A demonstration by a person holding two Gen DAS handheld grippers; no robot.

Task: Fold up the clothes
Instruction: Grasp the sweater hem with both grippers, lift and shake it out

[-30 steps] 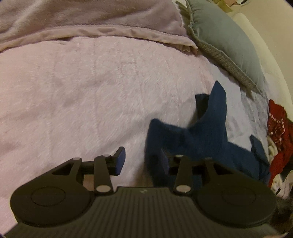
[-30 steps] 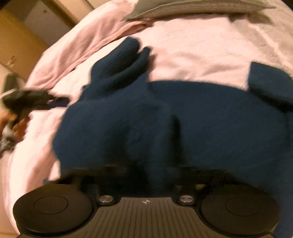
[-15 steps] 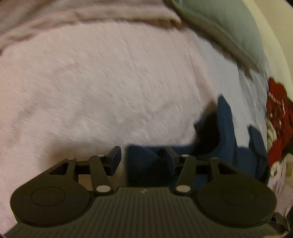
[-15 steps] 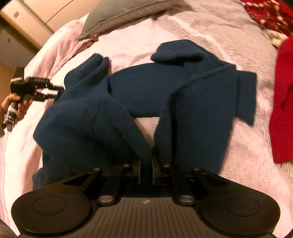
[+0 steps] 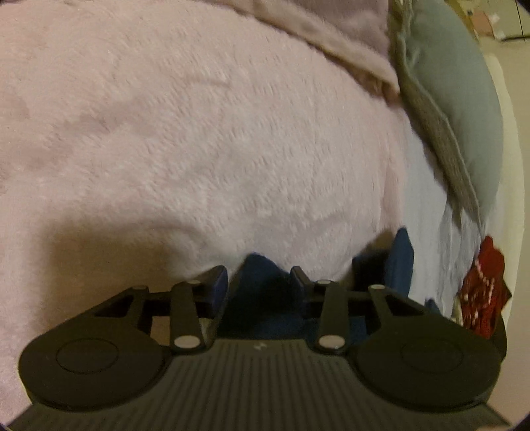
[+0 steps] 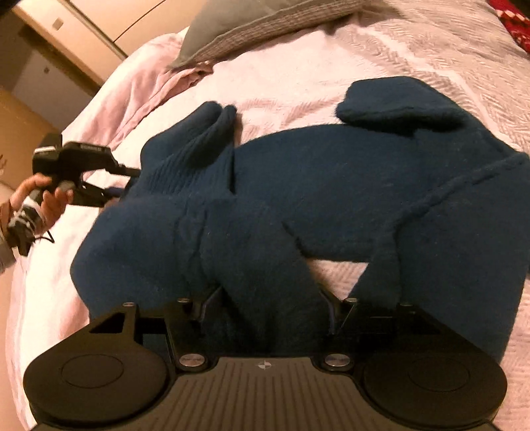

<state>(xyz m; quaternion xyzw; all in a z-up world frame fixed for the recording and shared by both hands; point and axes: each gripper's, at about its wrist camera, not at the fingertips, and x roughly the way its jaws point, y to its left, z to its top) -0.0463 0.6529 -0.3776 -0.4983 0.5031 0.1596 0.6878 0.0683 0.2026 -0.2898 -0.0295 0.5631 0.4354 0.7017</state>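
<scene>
A dark blue knit sweater (image 6: 331,185) lies crumpled on the pink bed cover, sleeves bunched at its left. My right gripper (image 6: 268,298) is open, its jaws spread around a fold of the sweater's near edge. My left gripper (image 5: 260,277) is open with a peak of the blue sweater (image 5: 261,291) between its jaws; in the right wrist view it (image 6: 109,185) sits at the sweater's left edge, held by a hand.
A grey-green pillow (image 5: 453,99) lies at the bed's far right, also in the right wrist view (image 6: 248,23). A folded pink blanket (image 5: 331,30) runs along the far edge. A red patterned garment (image 5: 483,288) lies beyond the sweater. Wooden cabinets (image 6: 66,30) stand behind.
My right gripper has opened from shut on the sweater's fold, and the fabric has dropped onto the bed. My left gripper has moved onto the sweater's edge, cloth now between its jaws.
</scene>
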